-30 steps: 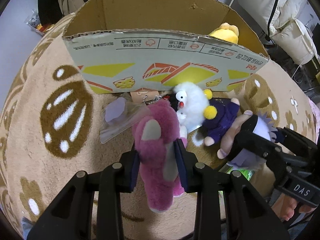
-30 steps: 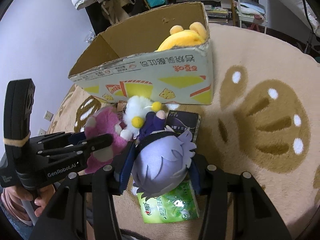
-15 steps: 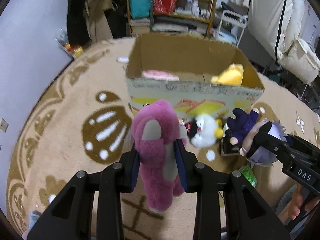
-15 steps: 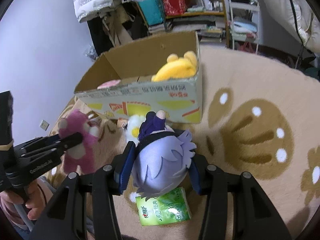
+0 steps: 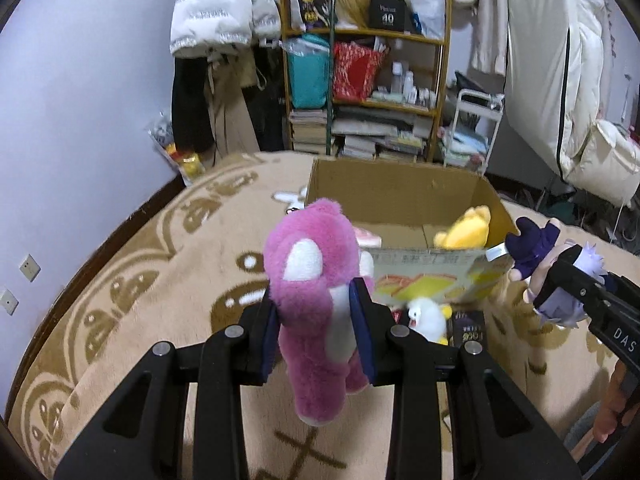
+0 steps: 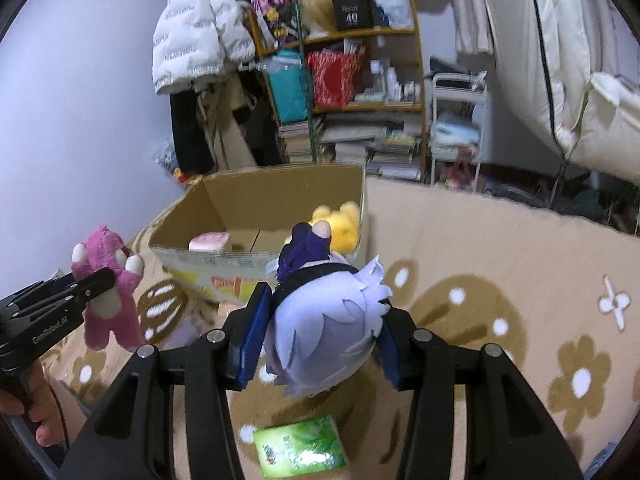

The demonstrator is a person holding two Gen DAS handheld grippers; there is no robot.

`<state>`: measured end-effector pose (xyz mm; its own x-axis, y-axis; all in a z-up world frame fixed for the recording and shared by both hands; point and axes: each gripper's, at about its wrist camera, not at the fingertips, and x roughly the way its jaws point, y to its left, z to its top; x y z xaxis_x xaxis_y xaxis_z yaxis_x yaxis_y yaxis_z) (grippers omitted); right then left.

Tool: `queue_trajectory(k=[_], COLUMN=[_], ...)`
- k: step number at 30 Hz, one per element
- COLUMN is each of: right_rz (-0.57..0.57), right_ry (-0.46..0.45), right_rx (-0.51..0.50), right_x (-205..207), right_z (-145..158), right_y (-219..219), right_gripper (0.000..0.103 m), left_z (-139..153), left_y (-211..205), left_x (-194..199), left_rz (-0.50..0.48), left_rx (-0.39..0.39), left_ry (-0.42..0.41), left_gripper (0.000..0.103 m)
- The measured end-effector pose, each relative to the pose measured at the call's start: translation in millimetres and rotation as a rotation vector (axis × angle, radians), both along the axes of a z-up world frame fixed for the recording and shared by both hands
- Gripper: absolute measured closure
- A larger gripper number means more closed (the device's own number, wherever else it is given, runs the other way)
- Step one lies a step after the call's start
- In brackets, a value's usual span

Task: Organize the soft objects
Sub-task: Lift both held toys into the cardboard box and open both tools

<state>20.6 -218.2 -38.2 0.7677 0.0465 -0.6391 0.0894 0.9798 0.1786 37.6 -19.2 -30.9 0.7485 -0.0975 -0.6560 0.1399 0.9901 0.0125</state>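
Pink plush bear hangs off the rug, squeezed in our left gripper, its feet hidden behind the jaws. Beyond it the cardboard box holds a yellow plush, half hidden. Rightward, our right gripper clamps the purple-haired doll, face unseen; "DAS" shows.

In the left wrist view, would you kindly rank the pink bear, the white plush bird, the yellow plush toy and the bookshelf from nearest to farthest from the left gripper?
1. Pink bear: clamped in the left gripper.
2. White plush bird: on the rug just right of it, before the box.
3. Yellow plush toy: inside the cardboard box, right corner.
4. Bookshelf: against the far wall.
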Motion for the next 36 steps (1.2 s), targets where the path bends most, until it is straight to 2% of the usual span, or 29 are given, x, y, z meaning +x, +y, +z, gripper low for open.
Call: queue_trajectory(k=[7, 11, 16, 21, 27, 30, 36], right_rz=[-0.017, -0.007, -0.005, -0.005, -0.018, -0.017, -0.005], right_ry=[-0.090, -0.116, -0.146, -0.182, -0.203, -0.204, -0.196], right_rx=[-0.020, -0.033, -0.056, -0.065, -0.080, -0.082, -0.088], right_x=[-2.3, 2.1, 10.0, 16.2, 28.8, 33.1, 50.3], right_z=[18.6, 23.6, 28.1, 29.3, 27.8, 26.6, 22.3], right_y=[-0.7, 1.9, 4.7, 3.8, 2.4, 2.0, 2.3], right_gripper=[0.052, 0.052, 0.052, 0.052, 0.051, 0.051, 0.051], left_z=[17.8, 24.6, 29.2, 30.6, 34.0, 35.5, 33.0], left_y=[0.4, -3.4, -8.8, -15.2, -28.6, -32.1, -34.6], left_x=[-7.3, -8.1, -0.6, 10.9, 22.1, 29.8, 50.3], left_rz=[0.002, 0.010, -0.004, -0.019, -0.045, -0.050, -0.048], left_rx=[0.003, 0.038, 0.059, 0.040, 0.083, 0.090, 0.080], left_ry=[-0.132, -0.188, -0.215, -0.206, -0.258, -0.278, -0.269], left_gripper=[0.071, 0.071, 0.071, 0.071, 0.071, 0.071, 0.071])
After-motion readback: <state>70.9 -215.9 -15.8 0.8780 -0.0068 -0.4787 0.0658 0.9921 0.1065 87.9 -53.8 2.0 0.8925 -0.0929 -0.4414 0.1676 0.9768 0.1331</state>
